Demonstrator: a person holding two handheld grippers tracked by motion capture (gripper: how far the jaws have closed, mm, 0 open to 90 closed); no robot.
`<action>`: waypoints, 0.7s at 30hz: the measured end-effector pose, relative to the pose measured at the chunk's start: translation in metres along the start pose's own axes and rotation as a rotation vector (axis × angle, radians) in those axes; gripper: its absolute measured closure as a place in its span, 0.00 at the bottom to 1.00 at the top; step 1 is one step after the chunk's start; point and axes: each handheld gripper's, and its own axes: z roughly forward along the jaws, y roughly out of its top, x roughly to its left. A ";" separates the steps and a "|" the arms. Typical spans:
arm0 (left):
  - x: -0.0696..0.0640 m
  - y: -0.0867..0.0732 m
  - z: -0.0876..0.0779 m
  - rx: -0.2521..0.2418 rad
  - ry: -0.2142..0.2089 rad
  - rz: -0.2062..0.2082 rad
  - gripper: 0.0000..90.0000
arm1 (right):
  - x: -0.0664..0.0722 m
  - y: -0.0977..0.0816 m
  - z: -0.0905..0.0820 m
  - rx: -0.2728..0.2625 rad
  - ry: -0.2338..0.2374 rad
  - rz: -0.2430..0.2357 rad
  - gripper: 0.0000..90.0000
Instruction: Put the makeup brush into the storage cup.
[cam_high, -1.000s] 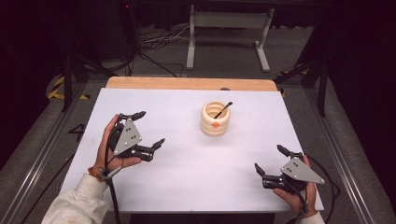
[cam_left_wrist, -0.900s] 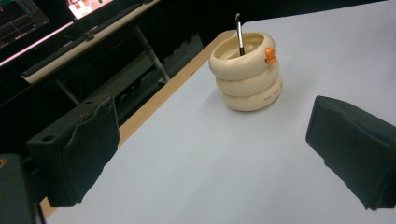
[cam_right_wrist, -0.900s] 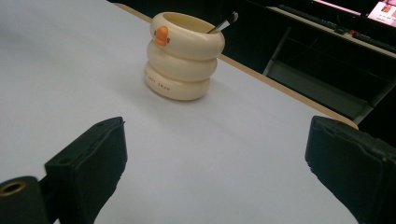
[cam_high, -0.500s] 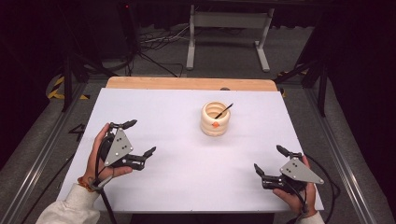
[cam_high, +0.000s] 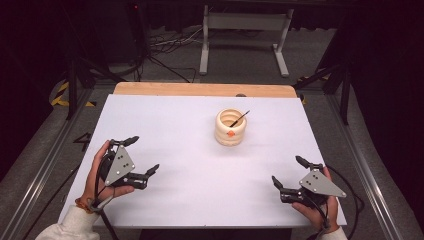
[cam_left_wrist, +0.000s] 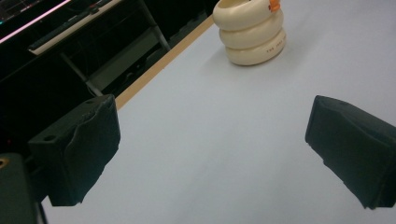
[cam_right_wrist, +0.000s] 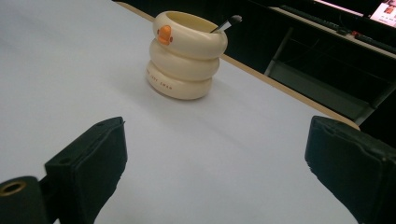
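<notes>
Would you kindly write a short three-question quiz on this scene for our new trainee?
1. True or false: the left gripper is clamped on the cream holder.
2. What leans inside the holder? A) a thin dark stick B) a spoon C) nothing
3. Fill in: the right gripper rests near the table's ____ edge.

Key: 1. False; its jaws are open, away from the holder. 2. A. 3. Near, on the person's side.
</notes>
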 end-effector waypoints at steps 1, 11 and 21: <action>0.000 -0.002 -0.001 0.000 0.003 -0.005 0.05 | 0.000 0.000 0.000 0.000 0.000 -0.001 0.07; 0.002 -0.024 -0.012 0.015 0.007 -0.060 0.05 | 0.002 0.001 -0.001 -0.012 0.008 -0.009 0.07; 0.003 -0.049 -0.020 0.044 -0.002 -0.119 0.06 | 0.002 0.000 0.000 -0.010 0.010 -0.016 0.07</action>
